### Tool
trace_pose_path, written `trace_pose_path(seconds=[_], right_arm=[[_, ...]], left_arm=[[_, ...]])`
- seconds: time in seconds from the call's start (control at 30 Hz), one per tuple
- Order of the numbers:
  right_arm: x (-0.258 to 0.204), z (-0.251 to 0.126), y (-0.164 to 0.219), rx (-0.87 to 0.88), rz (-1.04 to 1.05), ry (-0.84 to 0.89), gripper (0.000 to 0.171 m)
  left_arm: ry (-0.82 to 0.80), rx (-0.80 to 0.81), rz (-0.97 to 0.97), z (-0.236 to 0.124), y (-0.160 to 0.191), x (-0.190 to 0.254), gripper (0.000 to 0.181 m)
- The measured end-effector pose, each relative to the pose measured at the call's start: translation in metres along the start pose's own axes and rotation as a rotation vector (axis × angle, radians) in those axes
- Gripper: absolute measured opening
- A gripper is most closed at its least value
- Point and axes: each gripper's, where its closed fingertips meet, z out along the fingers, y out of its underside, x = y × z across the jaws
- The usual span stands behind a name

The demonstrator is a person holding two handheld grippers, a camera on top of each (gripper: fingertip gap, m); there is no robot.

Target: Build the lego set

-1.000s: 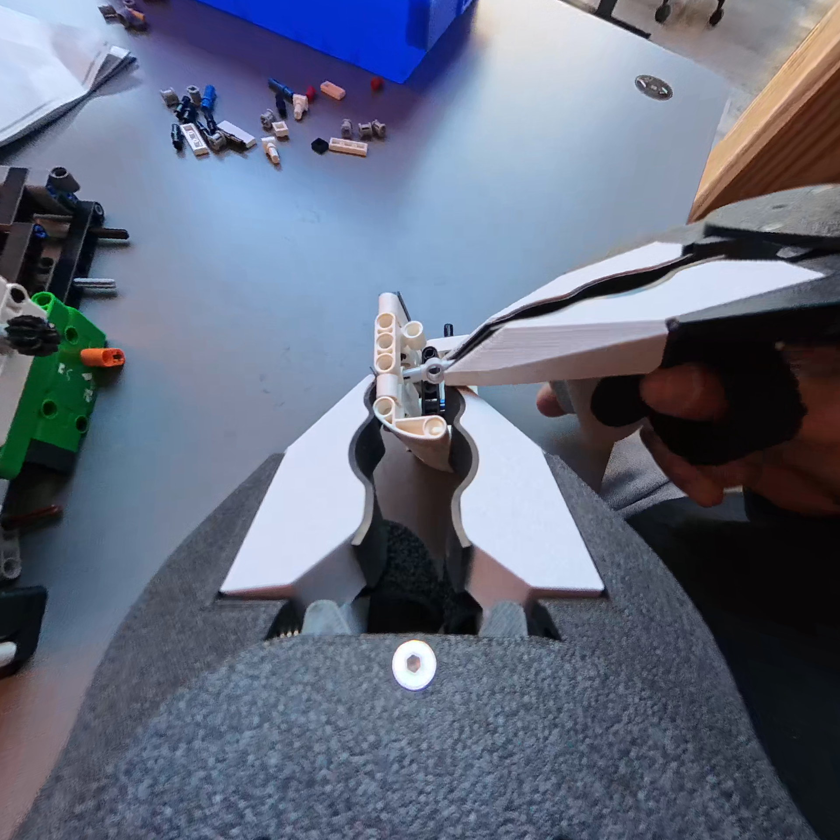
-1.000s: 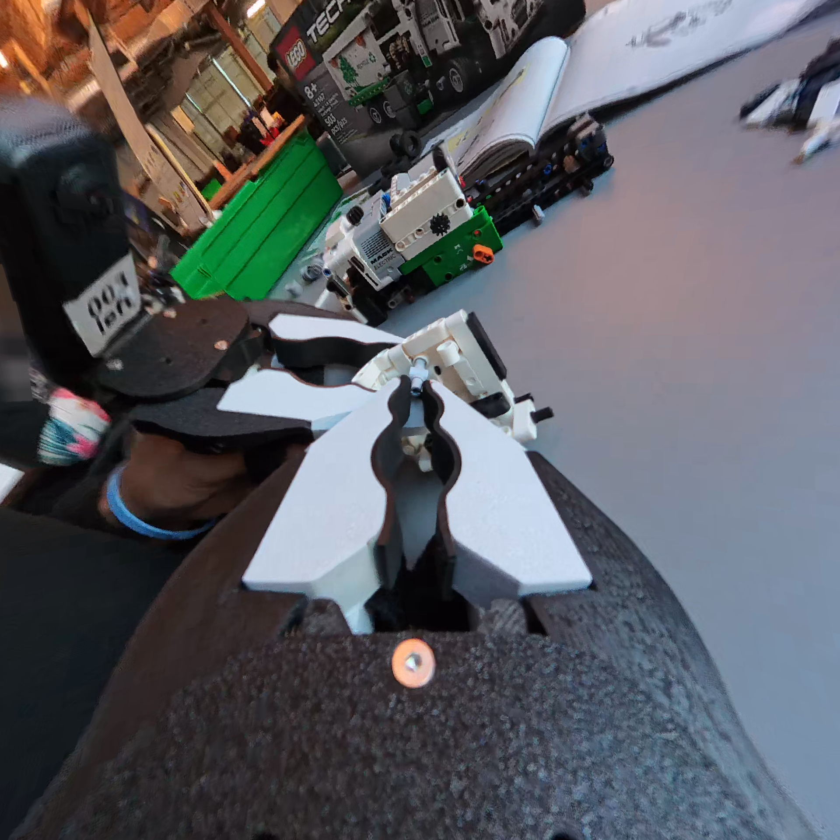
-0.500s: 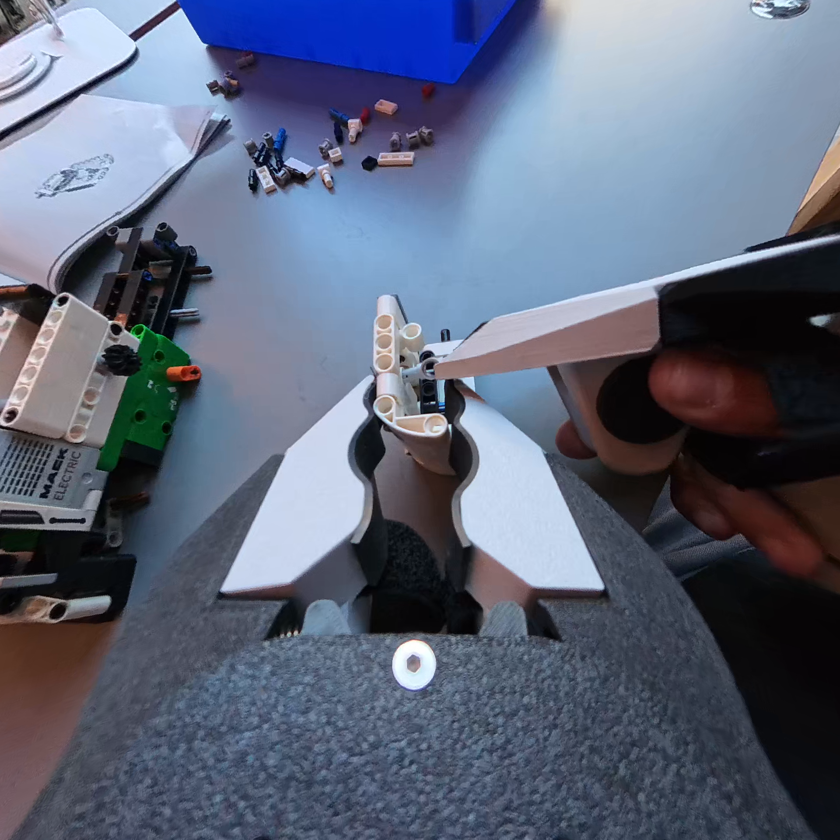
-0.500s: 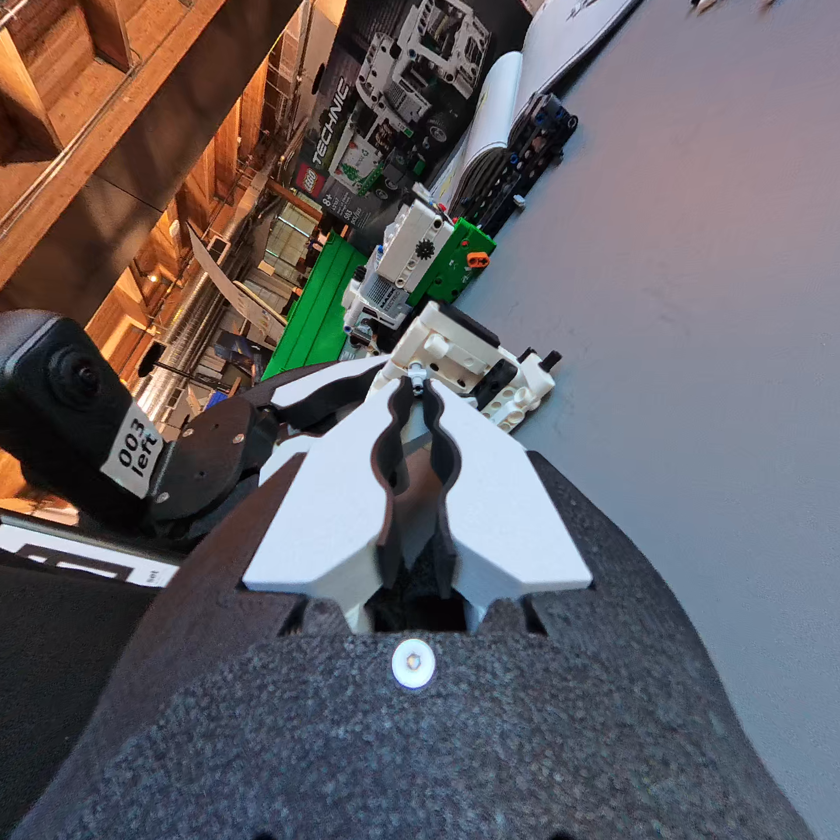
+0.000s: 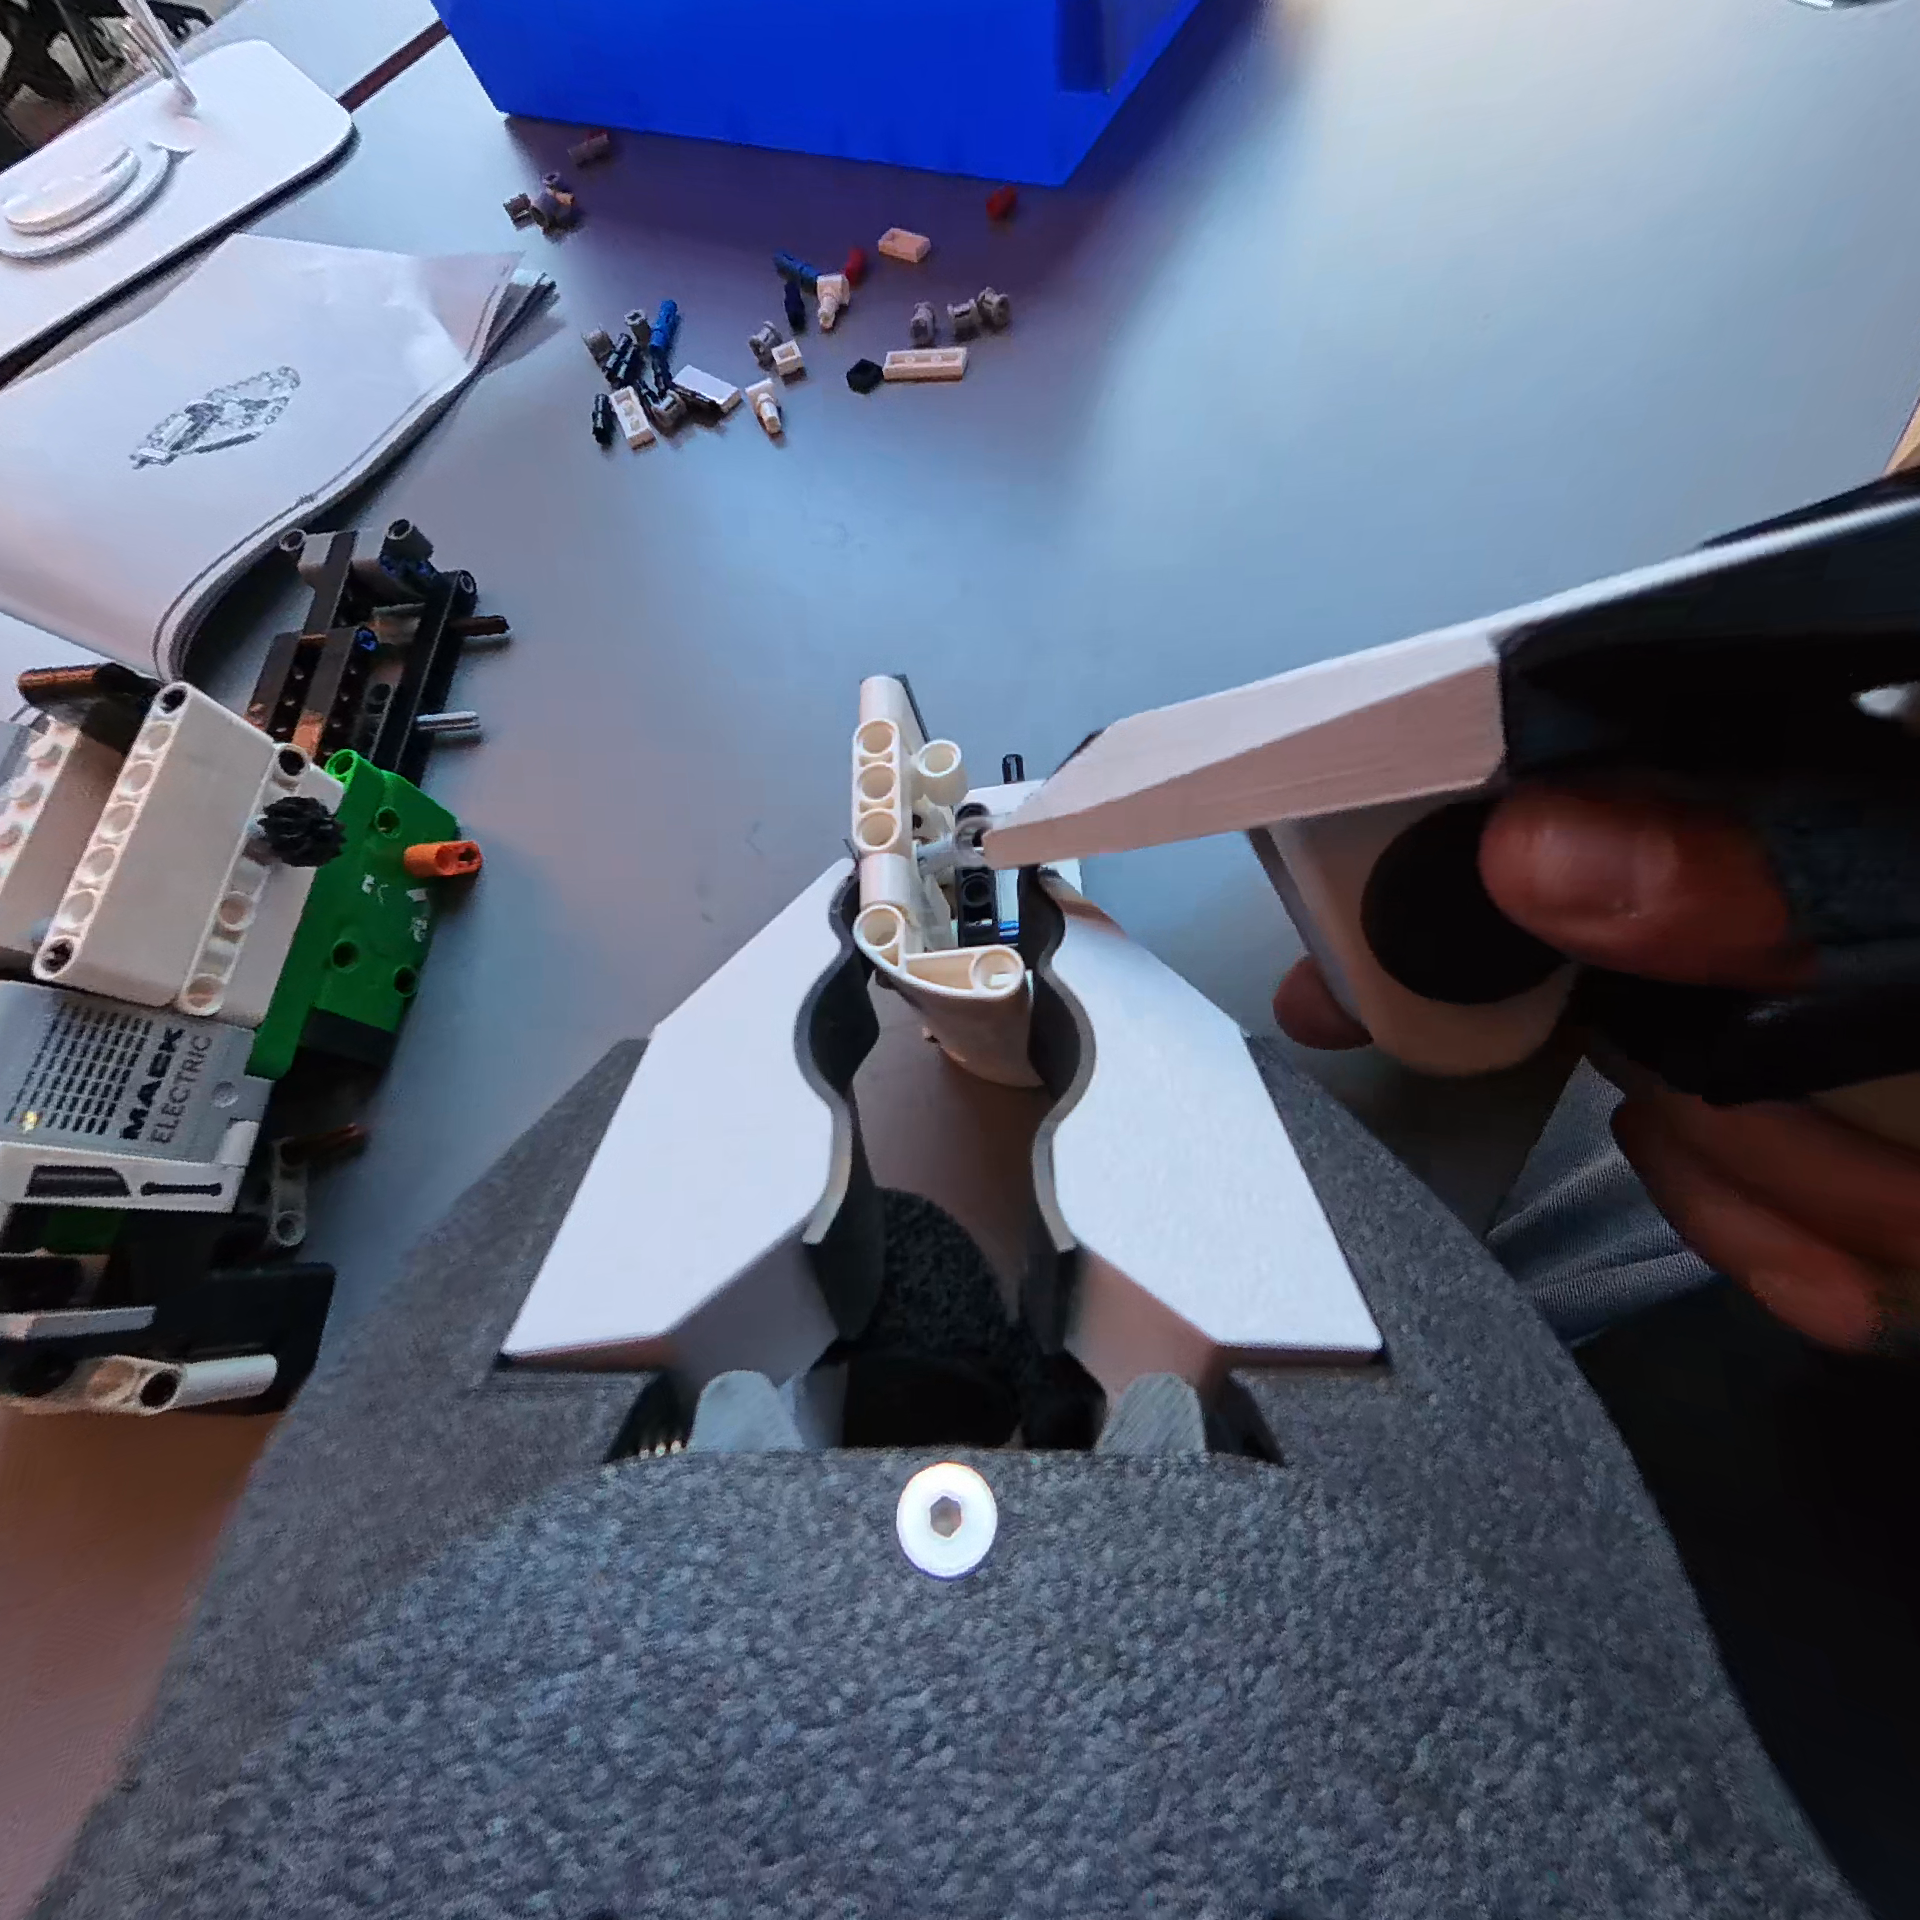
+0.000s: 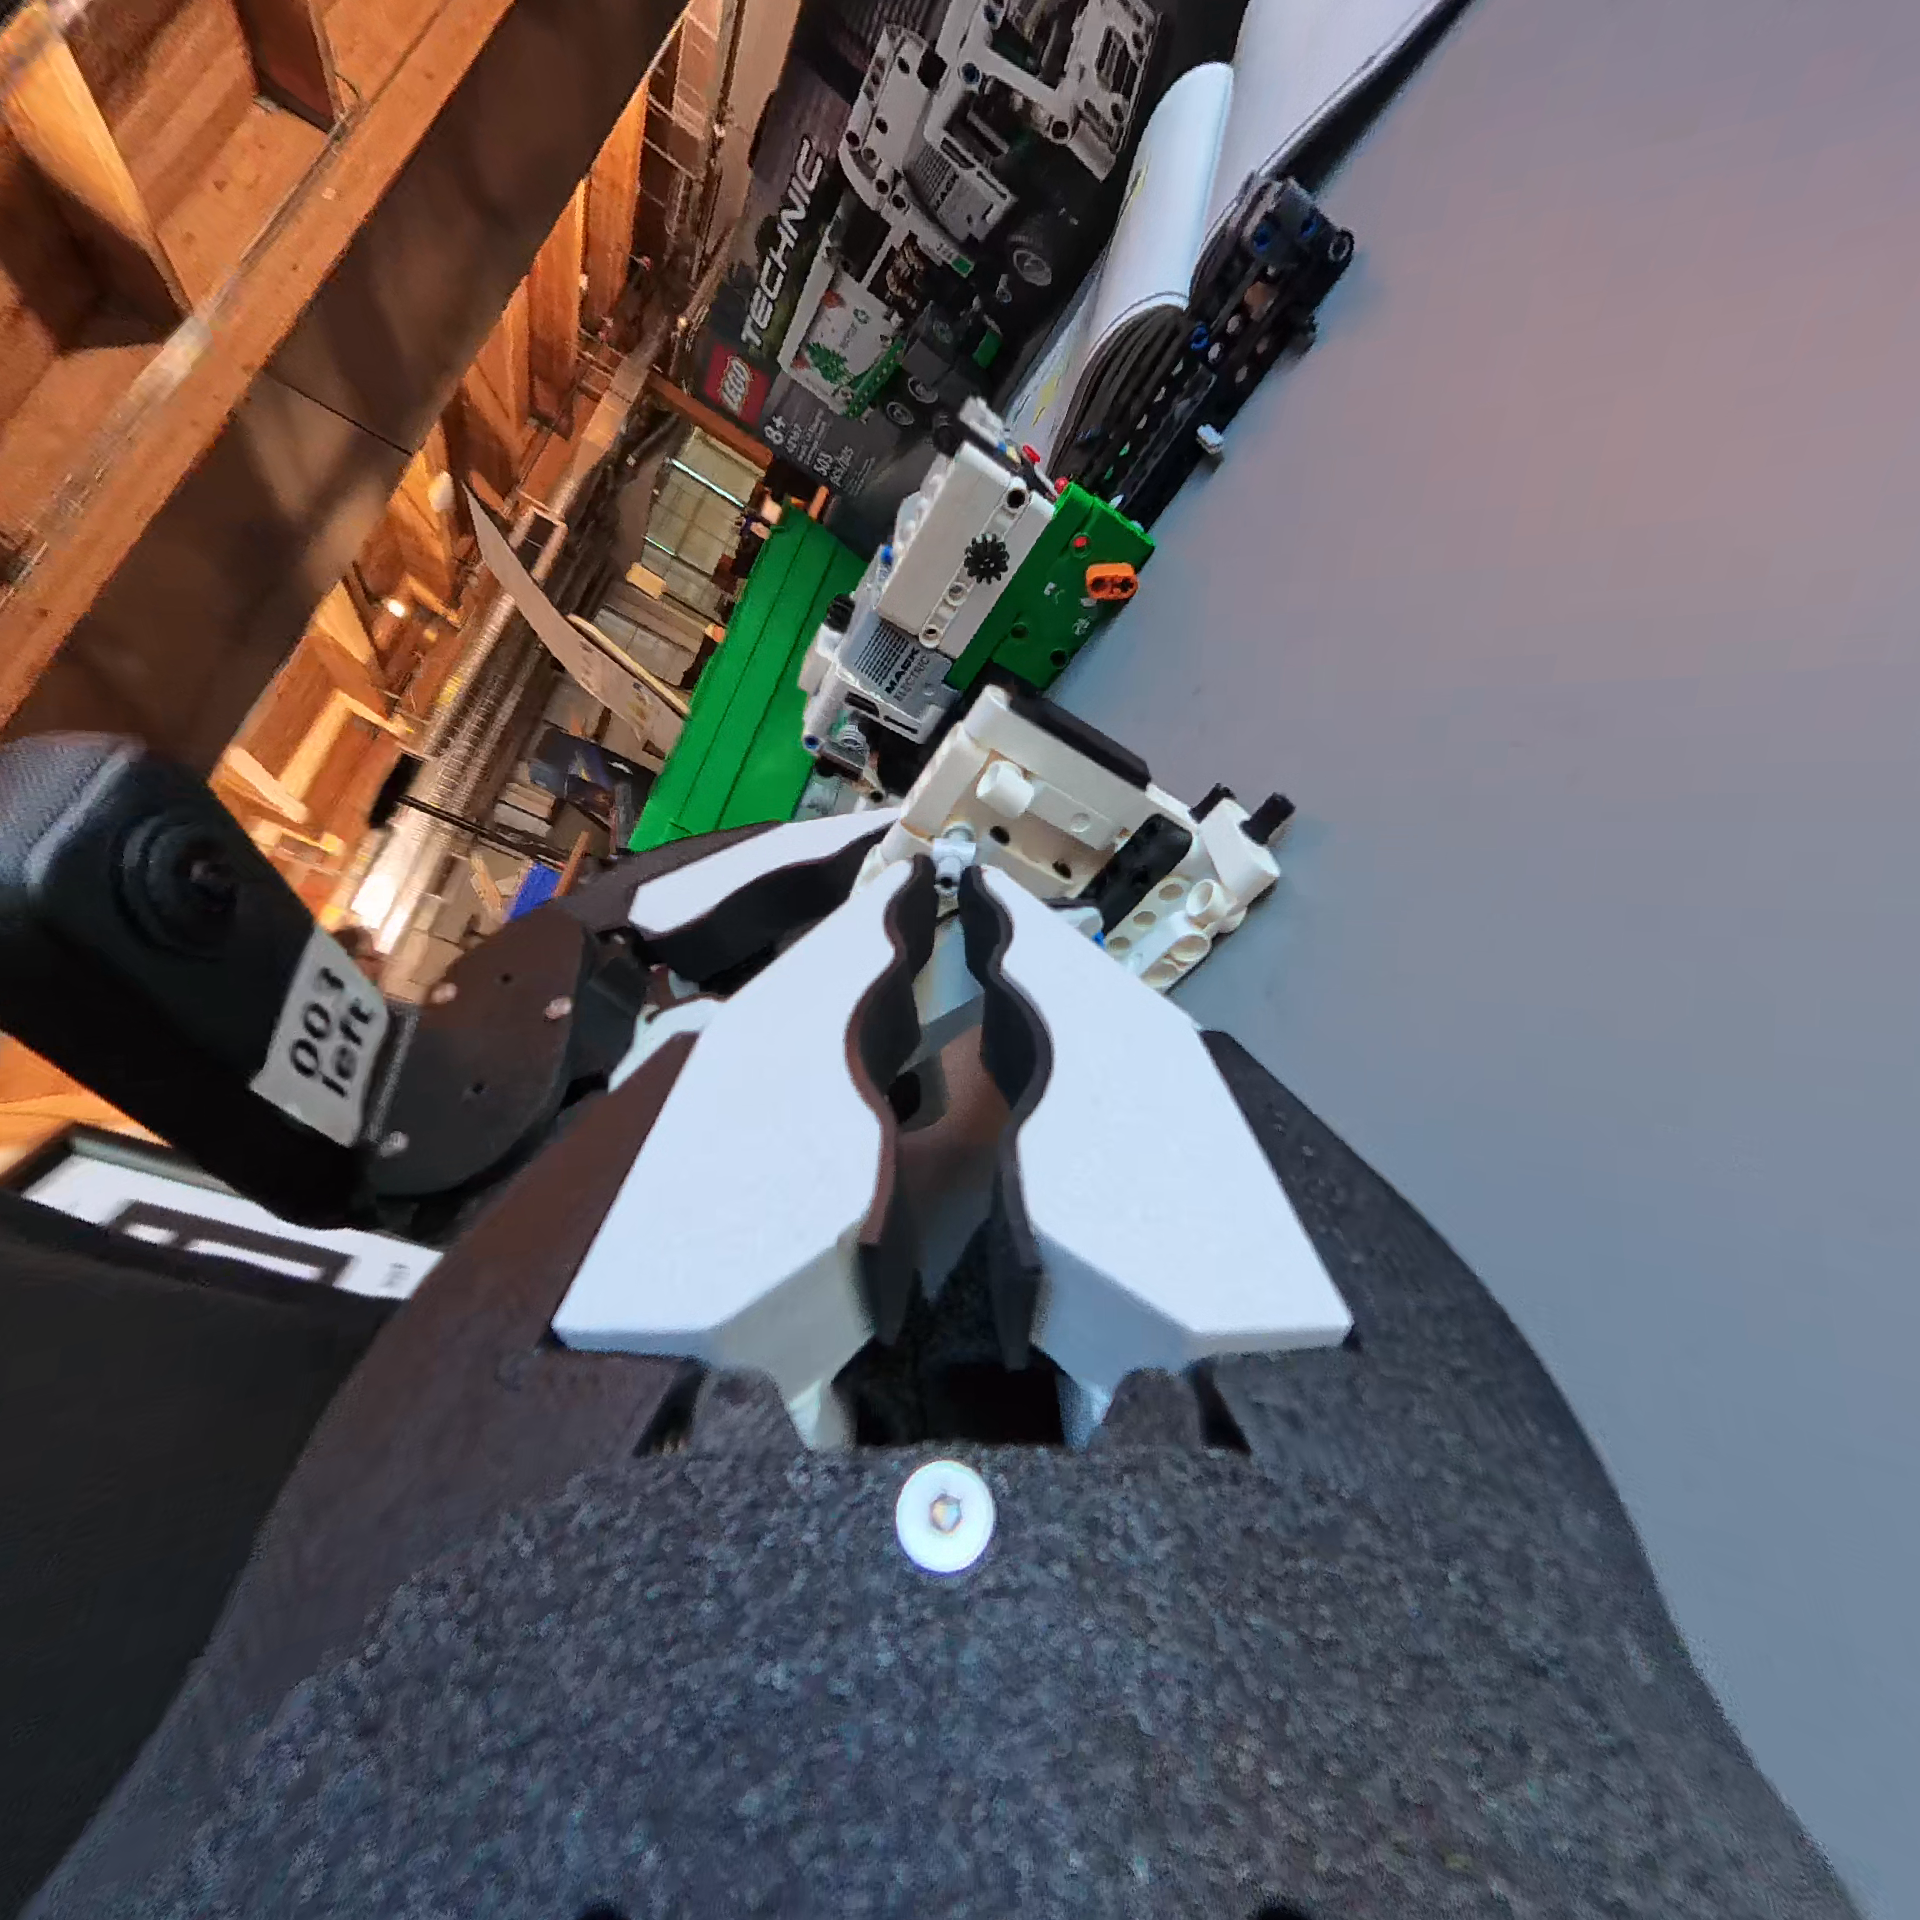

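Observation:
My left gripper (image 5: 943, 914) is shut on a small white and black lego assembly (image 5: 902, 821) and holds it above the grey table. The same assembly shows in the right wrist view (image 6: 1060, 821). My right gripper (image 6: 943, 878) is shut on a small light grey pin (image 6: 951, 857) and holds its tip against the assembly's side. In the left wrist view the right gripper (image 5: 1003, 847) comes in from the right and the pin (image 5: 951, 844) sits at the assembly's middle holes.
A partly built white, green and black truck (image 5: 208, 935) lies at left, with a black frame (image 5: 364, 644) and an open instruction booklet (image 5: 208, 416) behind it. Loose small pieces (image 5: 769, 332) lie before a blue bin (image 5: 831, 73). The set's box (image 6: 914, 229) stands behind. The grippers are tip to tip, or close to it.
Both grippers have tilted and lifted a little, so the truck and booklet come further into the left view. The pin has stayed pressed at the assembly's side.

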Motion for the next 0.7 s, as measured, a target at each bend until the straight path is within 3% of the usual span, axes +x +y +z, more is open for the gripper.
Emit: trace_pose_path(seconds=[0.2, 0.53, 0.7], right_arm=[[0.0009, 0.0002, 0.0036, -0.003, -0.118, 0.043, 0.005], [0.0011, -0.0012, 0.0004, -0.048, 0.013, -0.037, 0.005], [0.0021, -0.0024, 0.0048, -0.078, -0.127, -0.006, 0.005]], left_arm=[[0.009, -0.005, -0.005, 0.0, 0.0007, 0.0009, 0.025], [0.044, 0.008, 0.041, 0.0009, -0.0003, 0.0026, 0.025], [0.064, 0.013, 0.069, -0.0001, 0.0001, 0.0048, 0.025]])
